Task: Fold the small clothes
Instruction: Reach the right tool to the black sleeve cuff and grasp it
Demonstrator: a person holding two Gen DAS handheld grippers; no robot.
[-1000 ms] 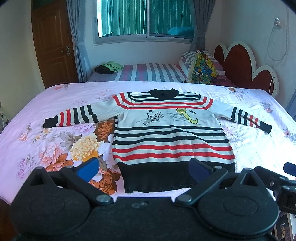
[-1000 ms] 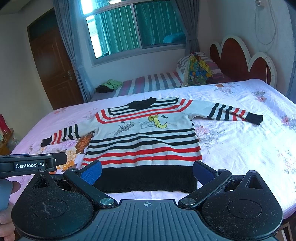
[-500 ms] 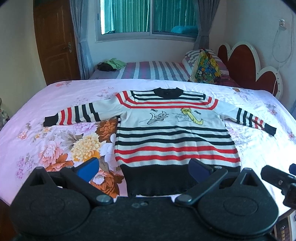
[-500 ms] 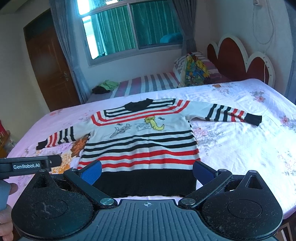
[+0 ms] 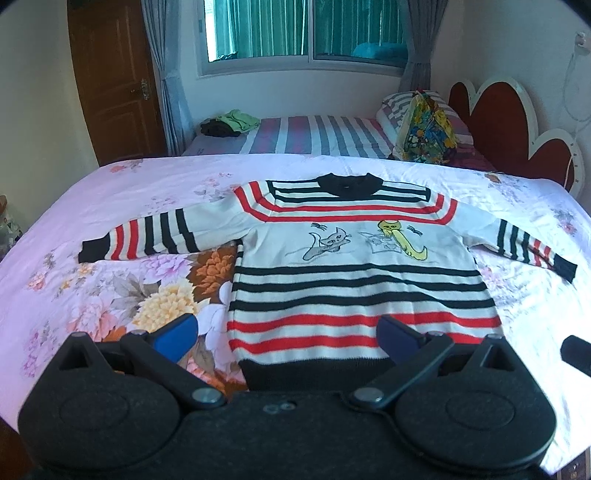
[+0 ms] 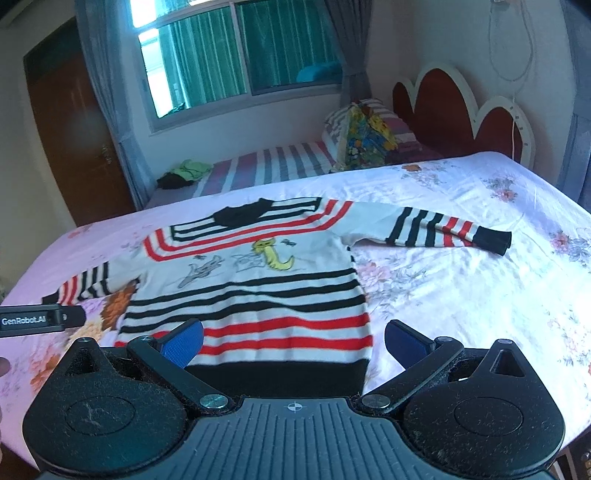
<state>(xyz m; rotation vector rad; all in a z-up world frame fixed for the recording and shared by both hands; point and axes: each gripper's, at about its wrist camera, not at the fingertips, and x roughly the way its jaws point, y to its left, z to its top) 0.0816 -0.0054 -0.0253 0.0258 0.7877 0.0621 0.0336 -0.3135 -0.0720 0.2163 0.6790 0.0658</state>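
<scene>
While both hover, left gripper (image 5: 286, 330), right gripper (image 6: 293, 338) spread wide, sweater (image 5: 354, 280) flat.

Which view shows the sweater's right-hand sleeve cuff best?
The right wrist view: the right-hand sleeve cuff lies fully in frame, its black band clear against the floral bedsheet. In the left wrist view the same cuff sits at the far right, smaller and fisheye-distorted, though still visible.

Bright daylight from the window (image 5: 303, 33), fisheye-bent edges, right wrist view slightly blurred
</scene>
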